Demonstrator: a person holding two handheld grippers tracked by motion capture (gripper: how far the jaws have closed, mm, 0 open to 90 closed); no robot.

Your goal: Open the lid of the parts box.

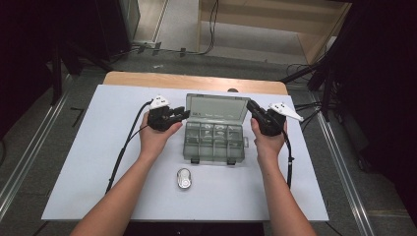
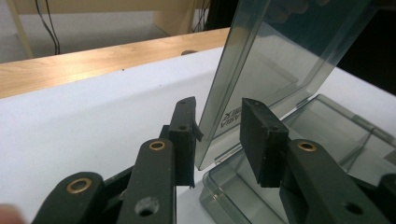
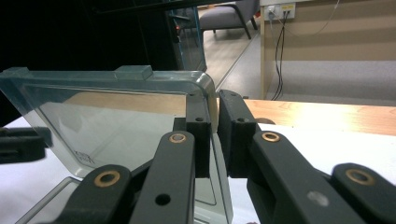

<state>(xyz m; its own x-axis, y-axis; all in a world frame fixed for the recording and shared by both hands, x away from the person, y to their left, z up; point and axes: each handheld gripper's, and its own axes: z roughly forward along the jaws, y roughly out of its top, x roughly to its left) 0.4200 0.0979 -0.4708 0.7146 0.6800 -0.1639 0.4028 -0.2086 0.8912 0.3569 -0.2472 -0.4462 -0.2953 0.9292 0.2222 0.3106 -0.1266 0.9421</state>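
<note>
A smoky clear plastic compartment box [image 1: 215, 141] sits mid-table with its lid [image 1: 217, 107] standing up at the back. My left gripper [image 1: 181, 115] is at the lid's left edge. In the left gripper view it [image 2: 223, 126] is open, with the lid's edge [image 2: 280, 60] between the jaws and a gap on the right. My right gripper [image 1: 253, 109] is at the lid's right edge. In the right gripper view it [image 3: 214, 128] is shut on that upper corner of the lid [image 3: 116, 107]. The box base [image 2: 327, 140] lies below, and its compartments hold small parts.
A small white and silver oval object [image 1: 184, 178] lies on the white table top [image 1: 88, 162] in front of the box. A wooden strip [image 1: 147, 78] runs along the far edge. Cables [image 1: 123, 152] trail from both grippers towards the person.
</note>
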